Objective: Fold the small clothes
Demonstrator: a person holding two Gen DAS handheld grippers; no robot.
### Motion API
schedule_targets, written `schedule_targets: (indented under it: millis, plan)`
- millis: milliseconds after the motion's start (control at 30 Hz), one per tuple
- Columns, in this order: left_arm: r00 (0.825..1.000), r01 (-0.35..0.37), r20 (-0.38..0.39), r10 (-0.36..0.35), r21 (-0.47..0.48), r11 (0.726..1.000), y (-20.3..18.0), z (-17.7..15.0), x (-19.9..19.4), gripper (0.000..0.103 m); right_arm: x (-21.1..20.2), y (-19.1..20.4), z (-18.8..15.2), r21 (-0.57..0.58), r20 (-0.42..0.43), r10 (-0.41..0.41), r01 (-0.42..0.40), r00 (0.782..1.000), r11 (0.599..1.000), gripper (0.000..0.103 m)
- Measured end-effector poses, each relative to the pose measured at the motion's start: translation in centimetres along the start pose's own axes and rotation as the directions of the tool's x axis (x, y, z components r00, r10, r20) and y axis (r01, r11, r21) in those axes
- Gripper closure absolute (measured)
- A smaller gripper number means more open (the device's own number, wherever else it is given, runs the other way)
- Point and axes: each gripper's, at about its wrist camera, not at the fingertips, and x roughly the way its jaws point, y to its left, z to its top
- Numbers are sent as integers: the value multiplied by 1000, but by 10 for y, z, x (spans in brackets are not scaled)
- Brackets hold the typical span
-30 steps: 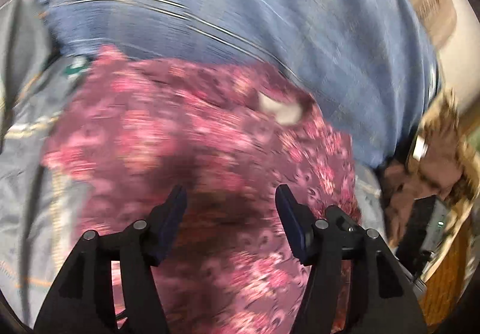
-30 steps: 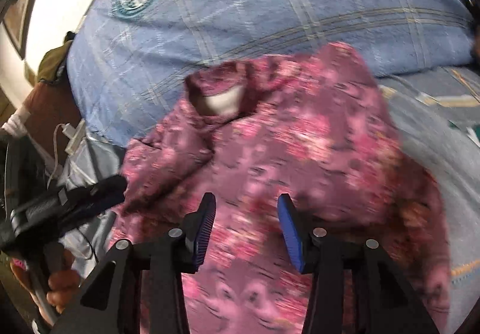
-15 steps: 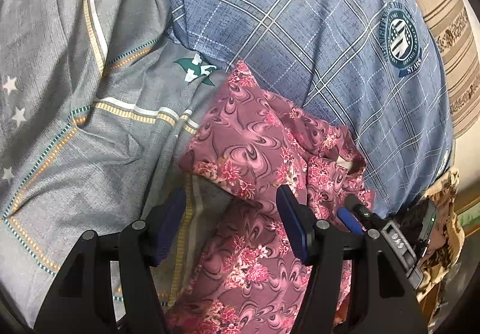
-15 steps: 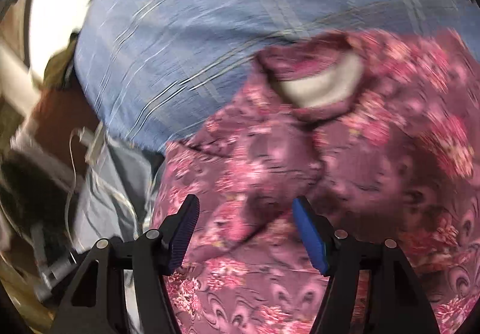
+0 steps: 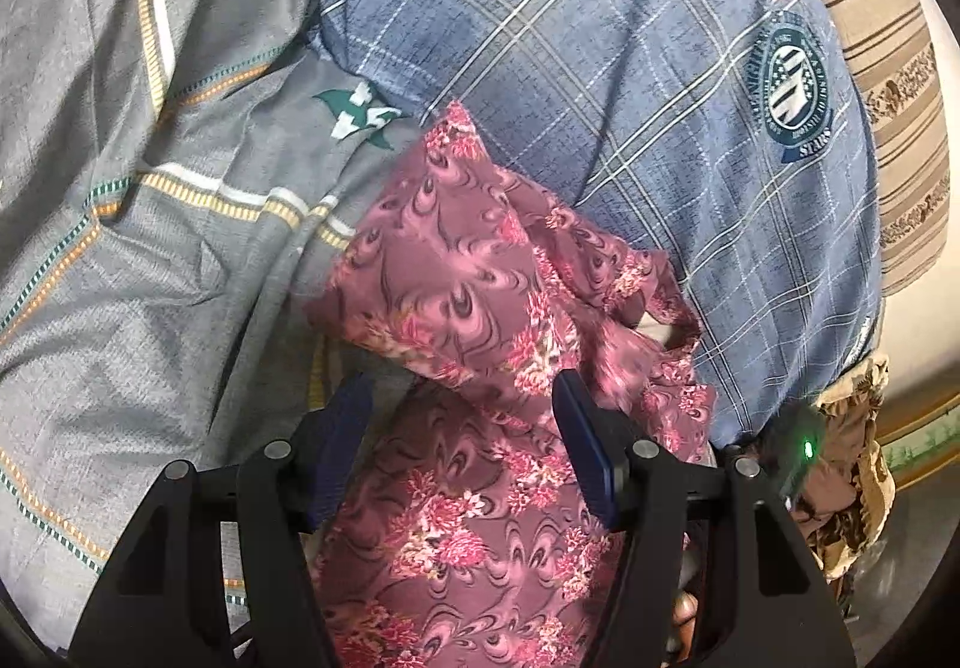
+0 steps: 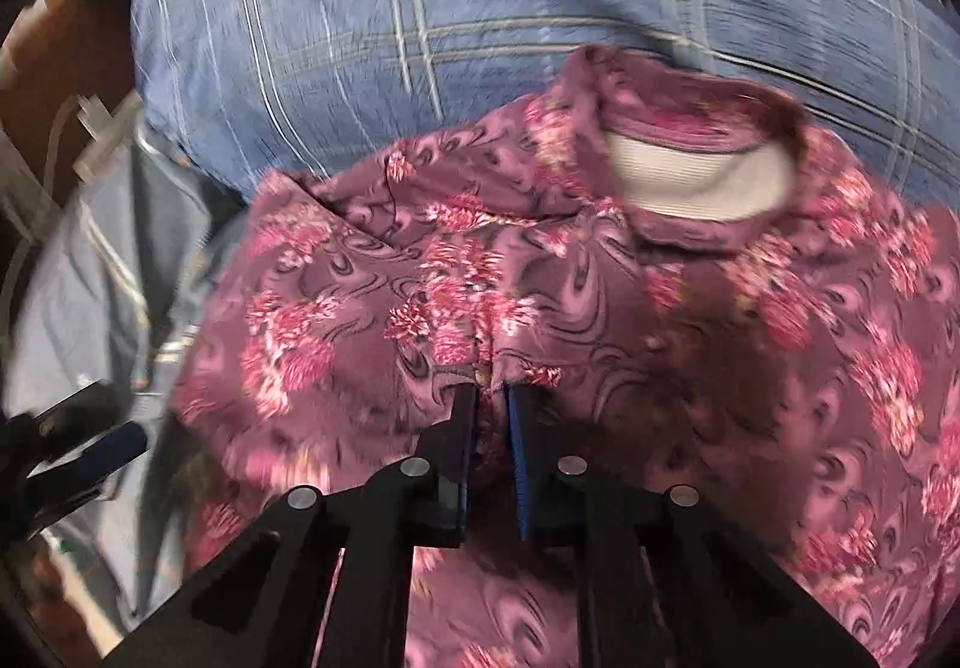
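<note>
Underneath, a grey bedspread (image 5: 150,272) and a blue plaid pillow (image 5: 600,68) are seen, the pillow filling the field from 11 to 2 o'clock in both wrist views. On them the floral top (image 6: 660,320) is spread, its collar (image 6: 690,170) lying at 1 o'clock from the right gripper (image 6: 492,398) and resting against the pillow's lower edge. The garment's long axis is judged to run from 12 to 6 o'clock in the right view, from collar down toward the hem, which is out of frame. The right gripper's jaws have just been closing and are now pinched on a small ridge of the top's cloth near its left side seam. The left gripper (image 5: 462,398) is held apart over the top's other side, a folded flap lying at 12 o'clock just beyond its fingertips, with nothing gripped. The right hand is thus judged nearer to beginning the fold, across toward 3 o'clock.
</note>
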Motion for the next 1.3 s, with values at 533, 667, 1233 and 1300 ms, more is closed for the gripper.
schedule_targets:
  millis: [533,667,1233,1300]
  plan:
    - [999,-5,-50,5,-18,1000,-5,-6,19,41,-40,-85,-50,436,171,302,-347,938,831,51]
    - [999,-7,-48,5,-38,999,2,0,15,41,-45,-76,-52,430,208,309,-371,928,823,39]
    - [993,70,-81,-86,-178,981,-13,-15,51,41,-78,-72,4,365,325,365,-472,873,803,96]
    - [994,76,-63,-92,-219,973,-14,-15,56,41,-91,-74,11,341,337,370,-479,866,809,96]
